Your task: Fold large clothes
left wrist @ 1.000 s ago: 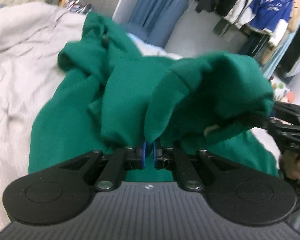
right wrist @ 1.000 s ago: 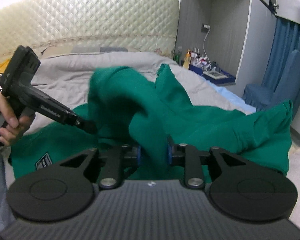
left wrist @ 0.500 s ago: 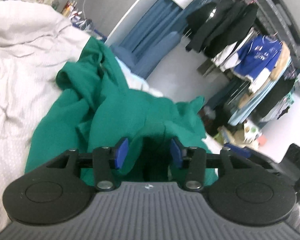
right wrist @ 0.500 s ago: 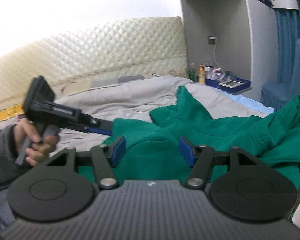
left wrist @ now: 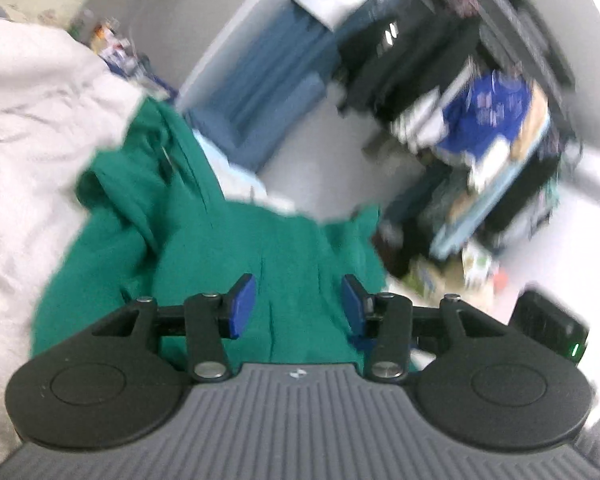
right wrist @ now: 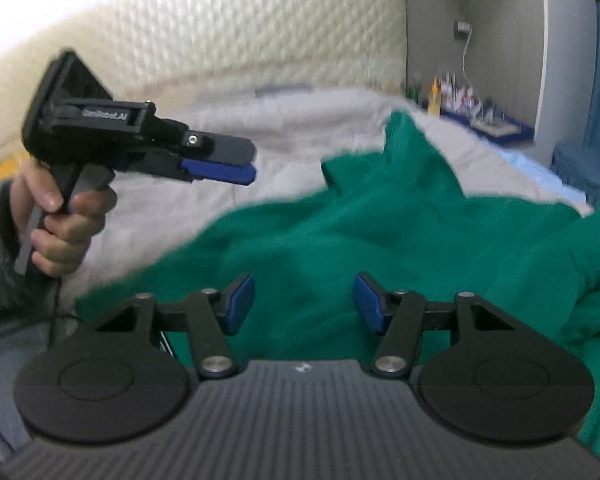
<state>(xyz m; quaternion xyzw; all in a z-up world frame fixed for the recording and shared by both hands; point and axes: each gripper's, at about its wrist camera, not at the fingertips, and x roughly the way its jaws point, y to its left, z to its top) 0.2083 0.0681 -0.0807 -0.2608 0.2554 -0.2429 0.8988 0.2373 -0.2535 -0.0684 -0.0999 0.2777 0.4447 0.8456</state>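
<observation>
The green sweatshirt (right wrist: 380, 240) lies rumpled across my bed's pale grey quilt (right wrist: 300, 128), below the cream quilted headboard (right wrist: 220, 32). My left gripper (left wrist: 299, 304) and right gripper (right wrist: 304, 304) both hang over it with blue pads spread, holding nothing. A cluttered bedside shelf (right wrist: 484, 120) sits at the bed's far side, a blurred clothes rack (left wrist: 492, 120) across the room.
</observation>
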